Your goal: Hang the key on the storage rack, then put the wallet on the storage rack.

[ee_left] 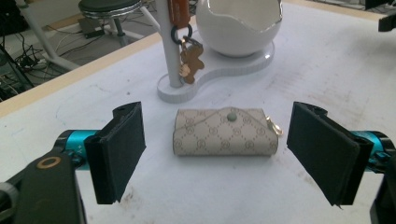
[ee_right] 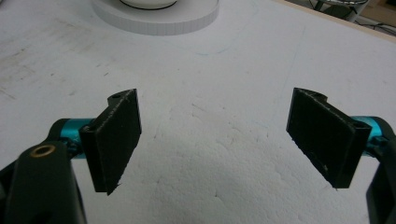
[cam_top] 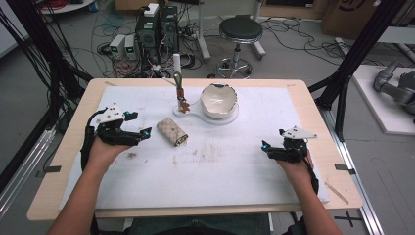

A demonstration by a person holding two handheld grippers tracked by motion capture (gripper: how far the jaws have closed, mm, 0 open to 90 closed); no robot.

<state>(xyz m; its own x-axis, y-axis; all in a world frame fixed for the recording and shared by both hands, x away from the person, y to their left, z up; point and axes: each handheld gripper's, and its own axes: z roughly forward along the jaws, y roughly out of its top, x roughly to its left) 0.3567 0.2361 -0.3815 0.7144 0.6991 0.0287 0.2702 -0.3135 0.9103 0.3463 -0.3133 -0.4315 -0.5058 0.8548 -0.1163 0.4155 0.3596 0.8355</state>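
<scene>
Left of the table's (cam_top: 58,196) middle, my left gripper (ee_left: 215,154), wide open and empty, faces the patterned key pouch (ee_left: 224,133): straddle its short sides squarely before closing.

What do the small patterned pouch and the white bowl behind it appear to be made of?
The pouch looks like coated canvas or faux leather: a beige printed monogram surface with a matte sheen, a snap stud on its flap and a gold-coloured clasp at one end. The bowl looks like glazed ceramic, though glossy plastic is possible: smooth white, with soft highlights and a thin metallic-looking line along its jagged rim.
</scene>
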